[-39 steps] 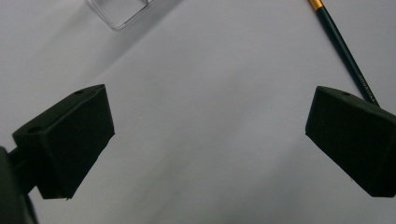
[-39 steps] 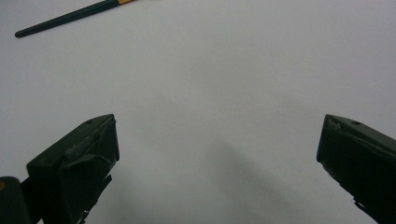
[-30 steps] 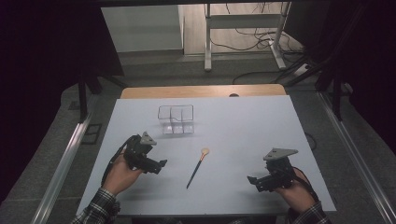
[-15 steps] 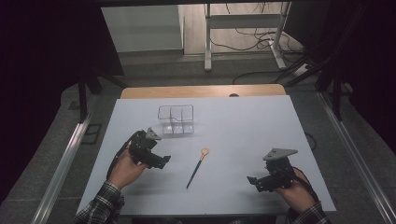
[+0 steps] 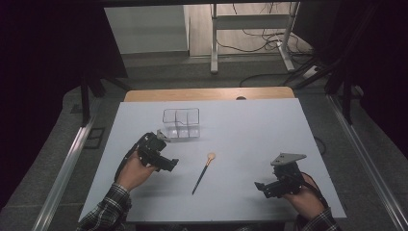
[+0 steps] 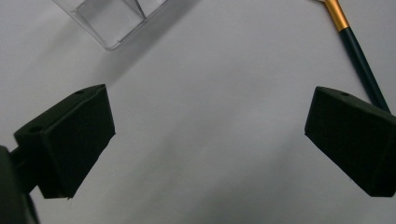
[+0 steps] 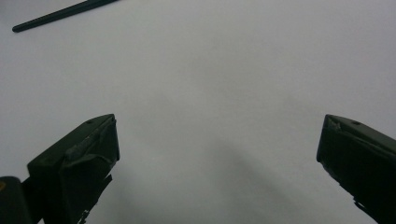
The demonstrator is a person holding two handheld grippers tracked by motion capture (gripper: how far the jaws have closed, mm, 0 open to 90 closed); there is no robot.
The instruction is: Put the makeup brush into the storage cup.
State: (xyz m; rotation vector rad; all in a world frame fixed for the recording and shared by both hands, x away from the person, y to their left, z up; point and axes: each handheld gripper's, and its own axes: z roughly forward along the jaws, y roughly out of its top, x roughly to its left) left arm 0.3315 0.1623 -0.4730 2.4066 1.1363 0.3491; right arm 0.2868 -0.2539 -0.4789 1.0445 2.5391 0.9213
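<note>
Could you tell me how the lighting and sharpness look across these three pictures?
High view: the table is evenly lit, surroundings dark, the brush fairly sharp. Left gripper view: the clear box casts a soft shadow, the left tool looks blurred. Right gripper view: dim and grey, the right tool soft-edged.

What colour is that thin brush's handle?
The brush has a dark handle with a gold collar, clearest in the left gripper view.

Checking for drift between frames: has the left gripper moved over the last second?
Yes. The left gripper has moved up the table, toward the clear plastic divided box, and slightly rightward toward the dark-handled brush.
</note>
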